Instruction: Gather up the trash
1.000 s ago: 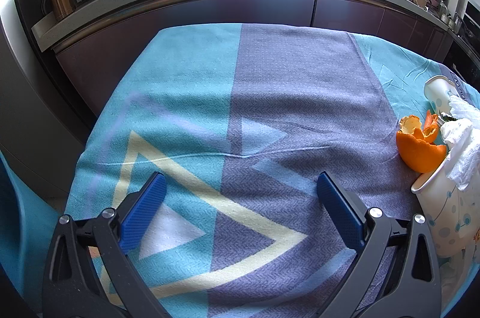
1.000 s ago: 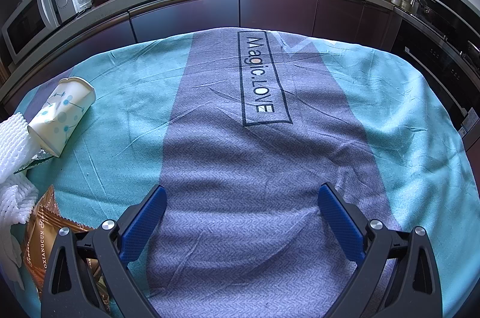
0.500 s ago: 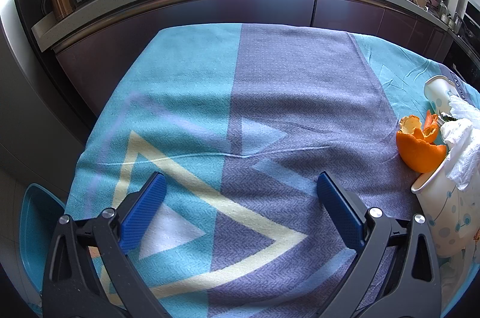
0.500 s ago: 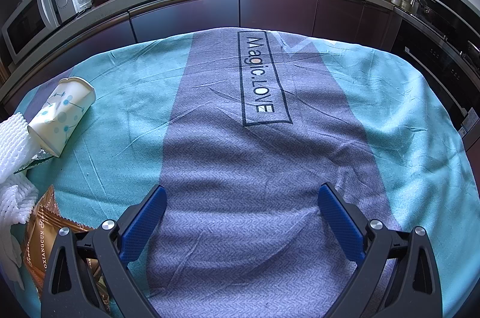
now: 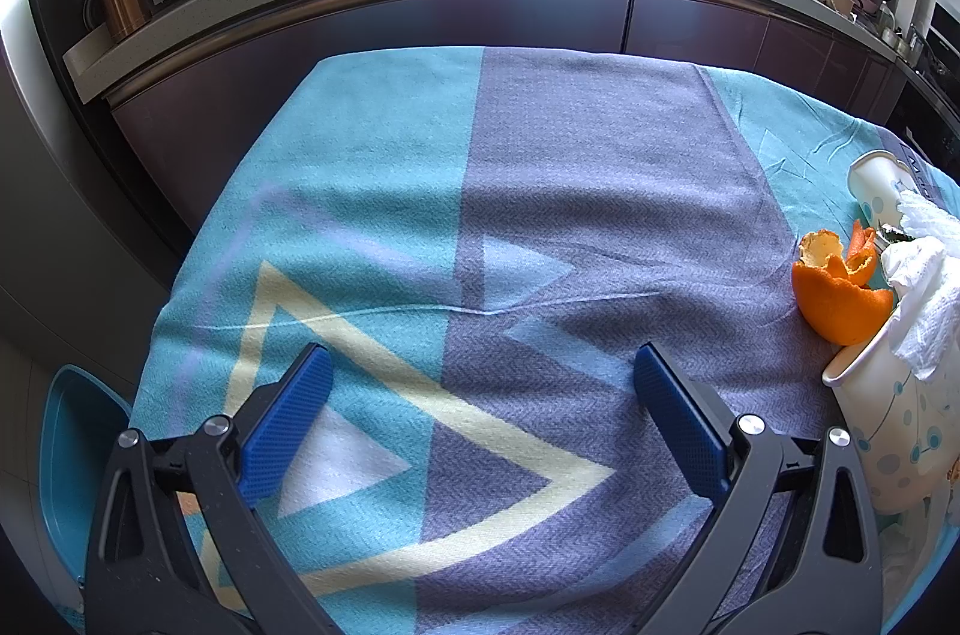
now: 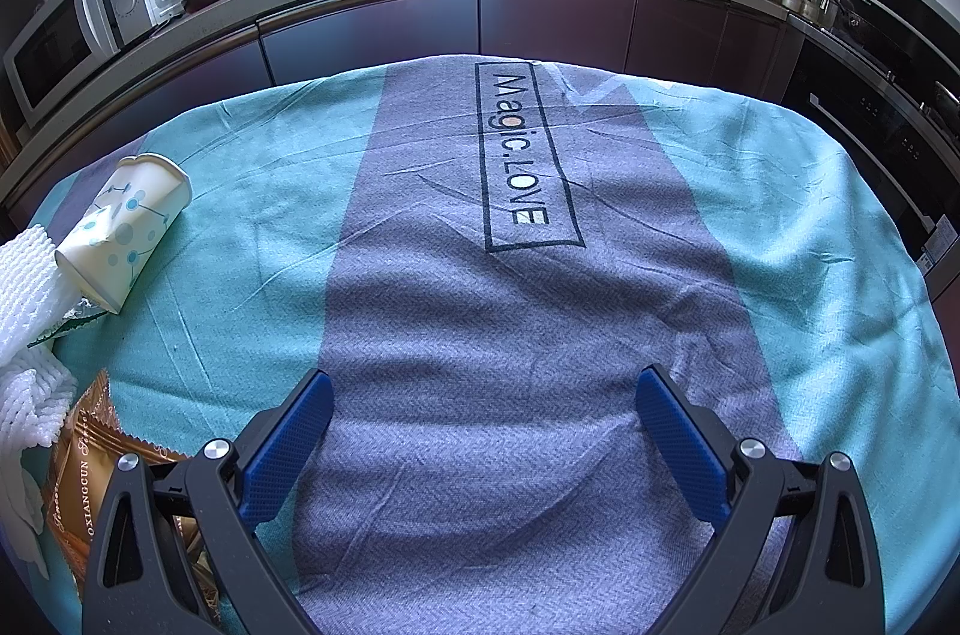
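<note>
- Left claw (image 5: 480,365) released, nothing between its pads, hovering over the cloth (image 5: 420,191) on the surface.
- Right claw (image 6: 480,395) also released and empty, over the grey stripe.
- Trash sits between the two views: at 3 o'clock in left view, at 9 o'clock in right view.
- Left view: orange peel (image 5: 840,296) touching a cup (image 5: 888,431) stuffed with white tissue (image 5: 924,293); second cup (image 5: 873,185) lying on its side behind.
- Right view: that tipped cup (image 6: 123,230), foam net (image 6: 27,323), gold wrapper (image 6: 78,461) at 8 o'clock, partly under the claw arm.
- Blue bin (image 5: 66,461) off the surface edge at 8 o'clock in left view, likely the drop spot.
- Risks: a squeeze would likely crush a cup; tissue could spill out if the cup tilts; flat wrapper may slip or the pads may snag cloth; peel may crumble or drop on the long carry to the bin.
</note>
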The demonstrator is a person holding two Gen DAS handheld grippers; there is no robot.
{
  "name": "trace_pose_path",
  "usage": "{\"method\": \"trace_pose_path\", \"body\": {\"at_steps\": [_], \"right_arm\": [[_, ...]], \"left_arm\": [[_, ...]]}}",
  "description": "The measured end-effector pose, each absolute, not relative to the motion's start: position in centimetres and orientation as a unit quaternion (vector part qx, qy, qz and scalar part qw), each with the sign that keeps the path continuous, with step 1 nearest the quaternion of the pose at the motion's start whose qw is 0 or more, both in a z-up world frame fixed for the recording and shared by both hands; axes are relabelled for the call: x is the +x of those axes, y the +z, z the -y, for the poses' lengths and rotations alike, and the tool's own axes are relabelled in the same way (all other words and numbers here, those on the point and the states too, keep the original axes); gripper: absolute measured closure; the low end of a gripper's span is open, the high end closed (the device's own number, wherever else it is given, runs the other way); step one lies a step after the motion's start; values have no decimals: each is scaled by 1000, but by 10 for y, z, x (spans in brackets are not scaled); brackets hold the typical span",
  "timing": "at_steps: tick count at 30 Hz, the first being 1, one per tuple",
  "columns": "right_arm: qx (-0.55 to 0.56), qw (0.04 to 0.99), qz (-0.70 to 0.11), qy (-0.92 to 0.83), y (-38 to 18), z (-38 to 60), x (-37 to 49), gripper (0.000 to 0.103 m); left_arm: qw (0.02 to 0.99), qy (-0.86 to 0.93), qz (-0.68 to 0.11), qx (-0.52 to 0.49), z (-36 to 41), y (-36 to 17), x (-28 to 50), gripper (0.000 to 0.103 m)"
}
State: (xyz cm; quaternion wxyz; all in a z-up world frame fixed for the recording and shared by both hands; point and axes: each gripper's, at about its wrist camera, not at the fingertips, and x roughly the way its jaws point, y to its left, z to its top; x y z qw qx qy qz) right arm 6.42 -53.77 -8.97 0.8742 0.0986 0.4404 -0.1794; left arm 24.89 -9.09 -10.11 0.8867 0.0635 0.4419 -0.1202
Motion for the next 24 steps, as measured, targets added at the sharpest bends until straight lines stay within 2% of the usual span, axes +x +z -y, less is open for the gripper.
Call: {"method": "trace_pose_path", "body": {"at_steps": [7, 11, 15, 24], "right_arm": [[112, 870, -431, -211, -87, 536, 60, 6], [75, 888, -350, -288, -59, 515, 33, 6], [64, 932, -250, -255, -21, 464, 1, 6], [47, 979, -152, -125, 2, 341, -21, 6]], "left_arm": [[887, -120, -442, 64, 91, -101, 249, 4], [887, -116, -443, 61, 91, -101, 249, 4], [891, -113, -437, 58, 87, -97, 246, 5], [956, -99, -273, 41, 60, -40, 151, 6]]}}
